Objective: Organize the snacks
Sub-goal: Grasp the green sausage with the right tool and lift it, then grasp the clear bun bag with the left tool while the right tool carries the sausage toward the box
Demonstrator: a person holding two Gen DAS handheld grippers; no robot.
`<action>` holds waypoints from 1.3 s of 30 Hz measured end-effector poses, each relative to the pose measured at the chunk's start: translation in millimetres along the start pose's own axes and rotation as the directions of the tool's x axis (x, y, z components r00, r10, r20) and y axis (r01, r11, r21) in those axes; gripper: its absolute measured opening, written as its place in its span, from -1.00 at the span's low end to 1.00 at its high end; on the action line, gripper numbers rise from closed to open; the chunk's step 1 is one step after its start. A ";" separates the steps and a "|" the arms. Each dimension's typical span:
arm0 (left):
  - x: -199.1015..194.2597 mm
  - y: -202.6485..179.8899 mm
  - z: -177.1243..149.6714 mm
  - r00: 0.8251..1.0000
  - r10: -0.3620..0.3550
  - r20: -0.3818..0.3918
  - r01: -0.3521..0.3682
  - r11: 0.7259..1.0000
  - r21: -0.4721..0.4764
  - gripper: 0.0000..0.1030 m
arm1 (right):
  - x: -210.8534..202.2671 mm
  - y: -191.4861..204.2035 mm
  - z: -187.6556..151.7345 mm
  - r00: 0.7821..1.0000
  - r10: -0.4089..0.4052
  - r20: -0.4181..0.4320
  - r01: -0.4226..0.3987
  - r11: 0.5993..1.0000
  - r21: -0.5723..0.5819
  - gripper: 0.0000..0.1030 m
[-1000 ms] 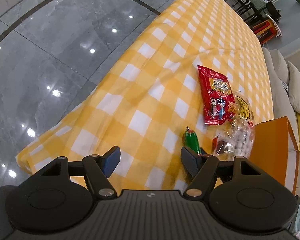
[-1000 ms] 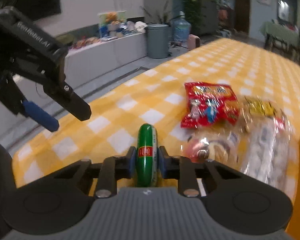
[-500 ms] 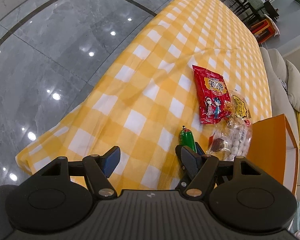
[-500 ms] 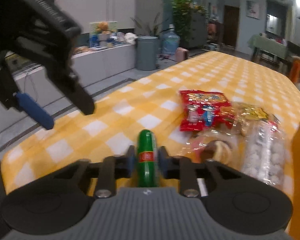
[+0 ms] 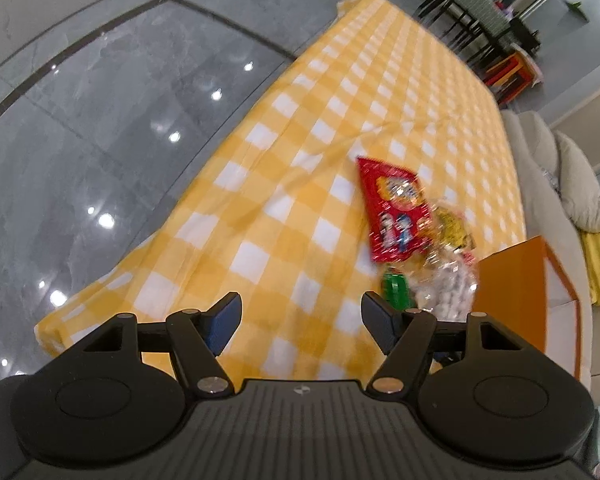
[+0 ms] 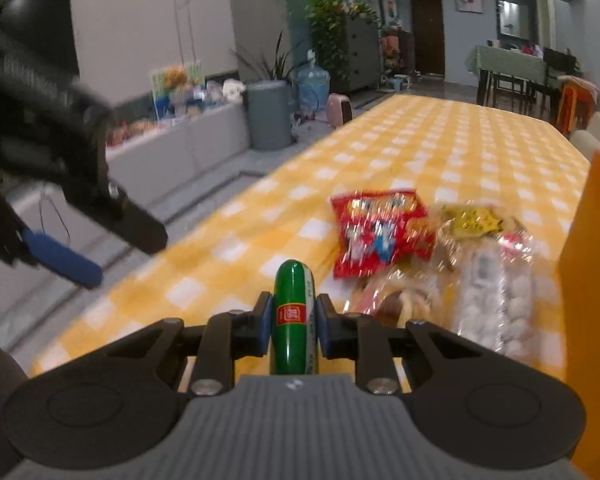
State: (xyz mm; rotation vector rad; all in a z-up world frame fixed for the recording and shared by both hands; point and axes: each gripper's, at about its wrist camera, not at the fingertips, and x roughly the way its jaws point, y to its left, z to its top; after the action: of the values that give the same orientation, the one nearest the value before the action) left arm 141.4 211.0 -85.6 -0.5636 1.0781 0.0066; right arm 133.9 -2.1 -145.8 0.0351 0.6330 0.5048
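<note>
My right gripper [image 6: 293, 320] is shut on a green sausage stick [image 6: 293, 316] with a red label and holds it above the yellow checked tablecloth [image 6: 420, 152]. The stick also shows in the left wrist view [image 5: 396, 291]. My left gripper [image 5: 300, 322] is open and empty, above the table's near end; it shows at the left of the right wrist view [image 6: 72, 224]. On the cloth lie a red snack bag [image 5: 394, 212], a yellow-labelled clear packet [image 5: 454, 226] and a clear bag of white round snacks [image 6: 496, 300].
An orange box [image 5: 520, 300] stands at the table's right edge, next to the snacks. Grey polished floor [image 5: 100, 120] lies left of the table. A beige sofa [image 5: 556, 184] is to the right, dark chairs [image 5: 480, 28] beyond the far end.
The right gripper has lifted and carried the sausage stick toward the snack pile and orange box. The left gripper's view has tilted up, showing more of the room.
</note>
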 end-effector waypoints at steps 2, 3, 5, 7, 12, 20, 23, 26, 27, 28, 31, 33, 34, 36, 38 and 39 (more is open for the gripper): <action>-3.5 -4.6 -0.5 1.000 -0.016 0.015 0.016 1.000 0.003 0.56 | -16.3 -2.6 11.4 0.999 0.008 0.043 -0.009 1.000 0.026 -0.60; -4.0 -7.4 -1.1 1.000 -0.021 0.018 0.021 1.000 0.008 0.56 | -24.9 -3.3 17.2 0.998 0.010 0.065 -0.012 0.999 0.030 -0.60; -4.1 -15.3 -2.4 0.999 -0.033 0.015 0.033 0.999 0.029 0.56 | -45.0 -6.6 31.2 0.994 0.009 0.105 -0.014 0.999 0.040 -0.60; -0.9 -22.8 -4.3 0.998 -0.059 -0.012 0.060 0.997 0.044 0.56 | -66.9 -15.1 46.3 0.991 0.002 0.135 -0.011 0.998 0.064 -0.60; 9.8 -50.0 -8.1 0.994 -0.100 -0.054 0.104 0.990 0.090 0.57 | -114.0 -43.6 68.4 0.989 -0.004 0.150 -0.011 0.995 0.099 -0.60; 52.4 -106.0 -14.5 0.993 -0.072 -0.090 0.089 0.974 0.207 0.59 | -151.9 -78.7 67.3 0.984 -0.062 0.167 0.041 0.991 0.128 -0.60; 68.5 -122.0 -17.3 0.996 0.003 -0.088 0.021 0.964 0.265 0.59 | -149.1 -83.9 64.0 0.986 -0.048 0.161 0.025 0.989 0.146 -0.60; 85.2 -129.7 -16.3 0.996 0.049 -0.073 -0.026 0.956 0.292 0.59 | -142.1 -87.3 61.1 0.991 -0.044 0.130 0.023 0.987 0.156 -0.60; 91.5 -130.6 -15.0 0.996 0.051 -0.078 -0.026 0.956 0.291 0.59 | -138.3 -87.6 60.7 0.993 -0.039 0.114 0.021 0.987 0.161 -0.60; 97.6 -130.7 -13.7 0.995 0.048 -0.087 -0.021 0.957 0.290 0.59 | -135.4 -87.9 59.9 0.994 -0.037 0.099 0.020 0.986 0.166 -0.60; 111.9 -129.4 -10.0 0.994 0.031 -0.106 -0.001 0.963 0.269 0.54 | -130.5 -89.2 60.1 0.997 -0.028 0.077 0.015 0.987 0.163 -0.60; 121.1 -125.0 -11.0 0.994 0.027 -0.108 -0.001 0.971 0.239 0.48 | -125.5 -91.6 61.0 0.998 -0.008 0.061 -0.003 0.986 0.168 -0.60; 125.3 -123.5 -11.7 0.993 0.028 -0.114 -0.001 0.973 0.232 0.45 | -123.7 -91.8 61.5 0.998 -0.006 0.057 -0.004 0.986 0.168 -0.59; 133.8 -119.8 -12.3 0.991 0.033 -0.128 -0.004 0.975 0.222 0.25 | -120.4 -92.2 61.4 0.999 -0.012 0.049 0.004 0.987 0.163 -0.59; 131.6 -118.8 -14.3 0.994 0.003 -0.109 0.023 0.970 0.242 -0.02 | -118.6 -93.4 61.2 0.999 -0.015 0.045 0.007 0.987 0.160 -0.59; 131.5 -119.2 -14.8 0.993 -0.012 -0.117 0.043 0.963 0.266 -0.13 | -117.7 -94.3 61.4 0.999 -0.015 0.045 0.007 0.987 0.162 -0.59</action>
State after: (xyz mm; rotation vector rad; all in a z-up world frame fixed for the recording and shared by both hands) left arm 225.7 67.4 -148.9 -0.3364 1.1606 -0.1958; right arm 129.5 -132.0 -47.7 0.1966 0.6272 0.4399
